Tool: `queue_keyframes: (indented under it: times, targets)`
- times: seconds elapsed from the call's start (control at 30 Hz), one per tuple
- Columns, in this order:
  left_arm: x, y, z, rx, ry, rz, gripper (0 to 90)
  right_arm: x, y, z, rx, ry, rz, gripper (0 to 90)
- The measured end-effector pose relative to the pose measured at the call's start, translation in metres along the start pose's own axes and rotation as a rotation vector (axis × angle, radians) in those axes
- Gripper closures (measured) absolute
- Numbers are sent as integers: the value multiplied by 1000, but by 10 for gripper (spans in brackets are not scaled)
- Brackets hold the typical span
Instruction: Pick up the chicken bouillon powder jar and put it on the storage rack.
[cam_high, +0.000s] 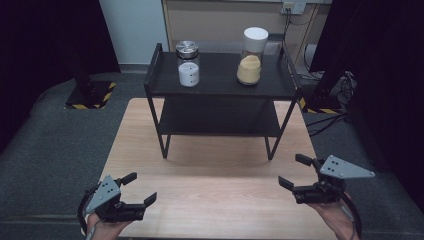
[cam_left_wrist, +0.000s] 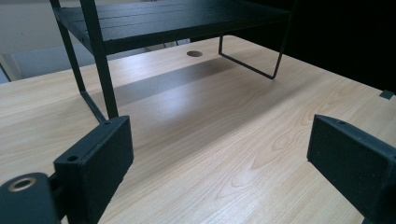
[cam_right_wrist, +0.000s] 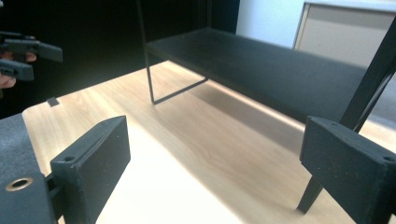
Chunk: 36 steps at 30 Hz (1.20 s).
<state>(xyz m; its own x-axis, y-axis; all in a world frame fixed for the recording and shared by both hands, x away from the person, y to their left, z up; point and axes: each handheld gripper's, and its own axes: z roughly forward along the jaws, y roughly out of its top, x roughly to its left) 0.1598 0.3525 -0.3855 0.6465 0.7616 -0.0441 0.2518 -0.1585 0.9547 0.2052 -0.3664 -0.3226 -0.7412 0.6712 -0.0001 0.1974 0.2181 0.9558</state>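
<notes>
A black two-tier rack (cam_high: 220, 80) stands at the back of the wooden table (cam_high: 210, 175). On its top shelf are two jars: a metal-lidded jar of white powder (cam_high: 188, 64) at the left and a taller white-lidded jar of tan powder (cam_high: 250, 57) at the right. My left gripper (cam_high: 142, 187) is held low over the table's front left corner, open, with nothing between its jaws (cam_left_wrist: 219, 163). My right gripper (cam_high: 291, 170) hovers over the front right, also open and empty (cam_right_wrist: 215, 163). In the right gripper view the left gripper (cam_right_wrist: 28, 56) shows far off at the top left.
The rack's lower shelf (cam_high: 215, 120) is bare, and its thin legs (cam_left_wrist: 105, 79) stand on the tabletop. A round hole (cam_left_wrist: 194, 53) lies in the table under the rack. Grey carpet surrounds the table, with a striped stand base (cam_high: 90, 97) back left and cables (cam_high: 330, 120) at the right.
</notes>
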Motion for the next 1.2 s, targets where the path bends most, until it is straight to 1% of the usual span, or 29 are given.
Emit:
queue_keyframes:
  times: [0.13, 0.37, 0.5, 0.63, 0.97, 1.2]
  targets:
    - [0, 0, 0, 1, 2, -1, 62, 5, -12, 3, 8, -12, -3, 85]
    - [0, 0, 0, 1, 2, -3, 62, 11, -33, 5, 0, -17, 17, 85]
    - [0, 0, 1, 4, 2, -2, 62, 16, -40, 6, 12, -25, 14, 84]
    - [0, 0, 1, 3, 4, -1, 62, 20, -48, 8, 10, -23, 28, 84]
    - [-1, -1, 0, -5, 12, 4, 62, 28, -56, 11, 44, -21, 16, 78]
    - [-1, -2, 0, -12, 22, 9, 61, 32, -61, 6, 28, -43, 28, 52]
